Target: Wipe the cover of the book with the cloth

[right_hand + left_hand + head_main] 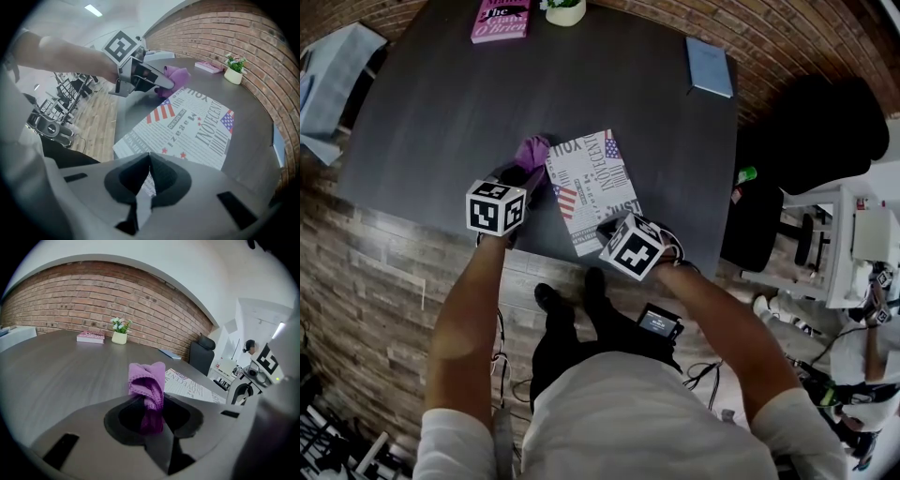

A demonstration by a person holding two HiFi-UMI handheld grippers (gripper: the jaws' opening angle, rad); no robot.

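A book (591,187) with a stars-and-stripes newsprint cover lies flat near the front edge of the dark table (441,112). Just off the book's left edge, my left gripper (525,176) is shut on a bunched purple cloth (532,152). In the left gripper view the cloth (149,383) stands up out of the jaws, with the book (187,385) to its right. My right gripper (607,228) is shut, its tips at the book's near corner. The right gripper view looks across the cover (197,126) to the cloth (174,75) and the left gripper (159,82).
At the table's far edge lie a pink book (501,19) and a small potted plant (565,11). A blue notebook (710,66) sits at the far right. A black chair (811,122) stands right of the table. A brick wall runs behind.
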